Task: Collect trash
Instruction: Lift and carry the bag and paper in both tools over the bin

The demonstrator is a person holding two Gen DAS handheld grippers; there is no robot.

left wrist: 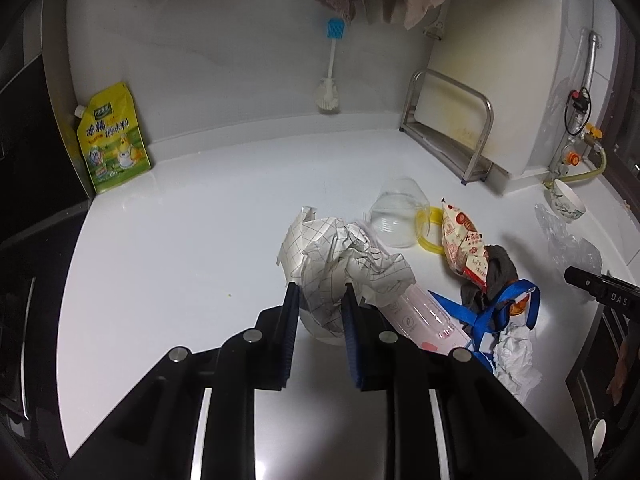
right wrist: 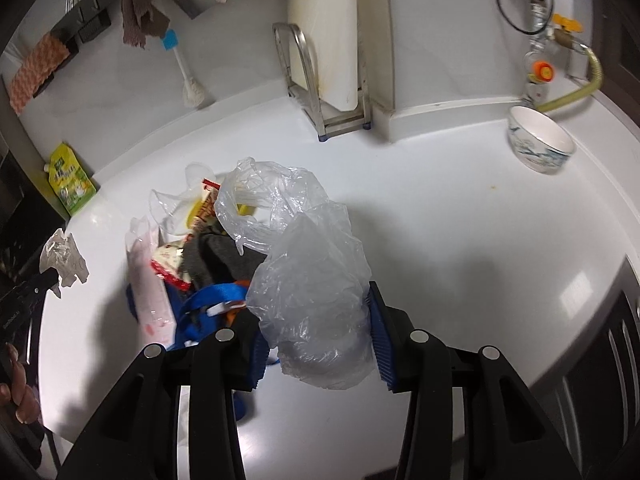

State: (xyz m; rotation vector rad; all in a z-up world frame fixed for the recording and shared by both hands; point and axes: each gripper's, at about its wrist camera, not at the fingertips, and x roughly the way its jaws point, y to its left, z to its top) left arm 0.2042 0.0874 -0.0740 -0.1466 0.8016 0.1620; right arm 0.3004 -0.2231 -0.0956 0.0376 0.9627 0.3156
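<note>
My left gripper (left wrist: 320, 292) is shut on a crumpled white grid-patterned paper (left wrist: 340, 264) and holds it above the white counter (left wrist: 180, 248). The paper also shows at the left of the right wrist view (right wrist: 62, 254). My right gripper (right wrist: 316, 312) is shut on a clear plastic bag (right wrist: 312, 280), lifted above the counter (right wrist: 460, 240). A trash pile lies between them: a pink clear bottle (left wrist: 424, 316), a red-and-white snack wrapper (left wrist: 464, 244), a grey cloth (left wrist: 496, 272), a blue strap (left wrist: 488, 312), a crumpled tissue (left wrist: 516, 356) and a clear cup (left wrist: 396, 212).
A yellow-green refill pouch (left wrist: 114, 140) leans at the back left. A steel rack (left wrist: 452, 128) with a white board stands at the back. A white bowl (right wrist: 540, 140) sits by the gas hose (right wrist: 576, 84). A brush (left wrist: 330, 68) hangs on the wall.
</note>
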